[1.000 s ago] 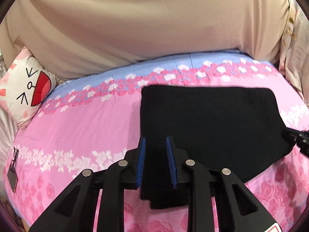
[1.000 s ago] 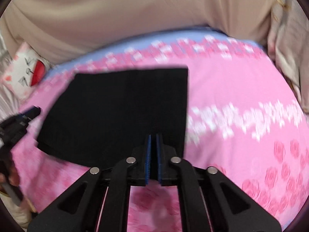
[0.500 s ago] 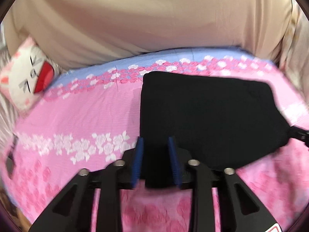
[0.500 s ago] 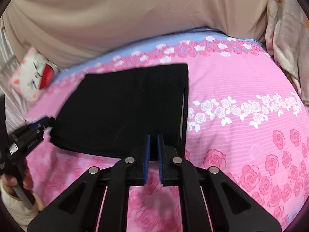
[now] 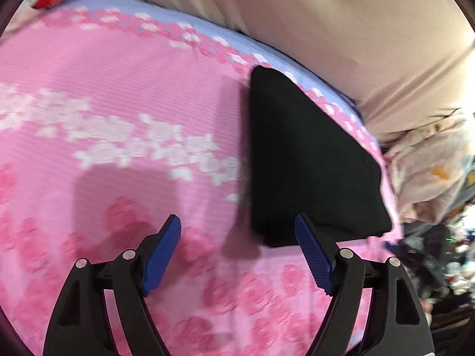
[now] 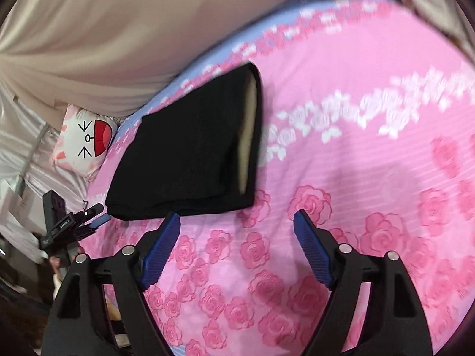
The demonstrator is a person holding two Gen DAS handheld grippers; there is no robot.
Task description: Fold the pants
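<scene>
The black pants (image 5: 308, 160) are lying folded into a compact, thick rectangle on the pink flowered bedspread (image 5: 118, 95), toward the far side of the bed and near the beige sheet (image 5: 326, 14) hanging behind it. The layers are being left stacked flat with the edges roughly lined up, presumably so that the bundle keeps its shape unaided; in the right wrist view a pale inner lining is showing at the right-hand edge, where the upper layer is gaping slightly. The fold is judged to be finished or nearly so, since no loose leg is being seen trailing out. The left gripper (image 5: 237, 255) is being held over the bedspread just near of the bundle's near left corner, its jaws opening and already spread wide, with nothing between them; its right pad appears to overlap the near edge of the pants in the picture, but contact cannot be told. The right gripper (image 6: 237, 252) is likewise being held just near of the bundle's near edge, its jaws opening wide and empty, with only bedspread between them. A cartoon-face pillow (image 6: 86, 139) is resting at the far left of the bed.
</scene>
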